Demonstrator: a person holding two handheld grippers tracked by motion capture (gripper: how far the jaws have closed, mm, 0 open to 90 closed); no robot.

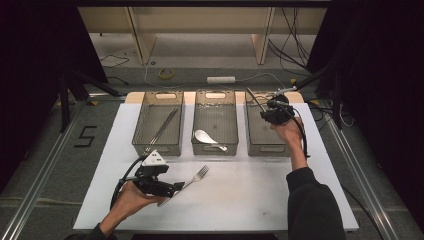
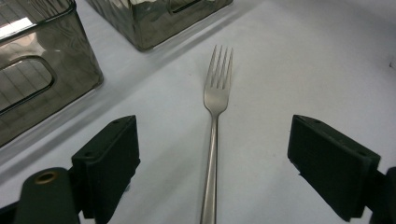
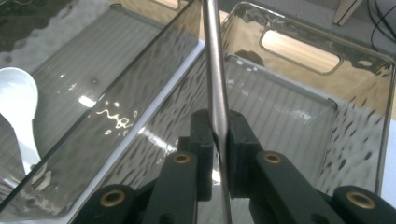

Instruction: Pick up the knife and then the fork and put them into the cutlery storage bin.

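A steel fork [image 1: 200, 174] [image 2: 215, 98] lies flat on the white board [image 1: 240, 195], tines pointing away. My left gripper [image 1: 175, 189] [image 2: 215, 154] rests low at the near left, open, its jaws standing wide on either side of the fork's handle without touching it. My right gripper [image 1: 270, 114] [image 3: 217, 140] hovers over the right clear bin [image 1: 270, 148] [image 3: 355, 116], shut on a slim metal utensil [image 1: 253, 98] [image 3: 214, 70]. That utensil sticks out past the jaws toward the far side. Its far end is cut off in the right gripper view.
Three clear bins stand in a row at the back of the board. The left bin [image 1: 157, 145] holds chopsticks [image 1: 162, 129]. The middle bin [image 1: 215, 148] holds a white spoon [image 1: 205, 137] [image 3: 18, 107]. Cables and a tape roll [image 1: 166, 73] lie on the floor beyond.
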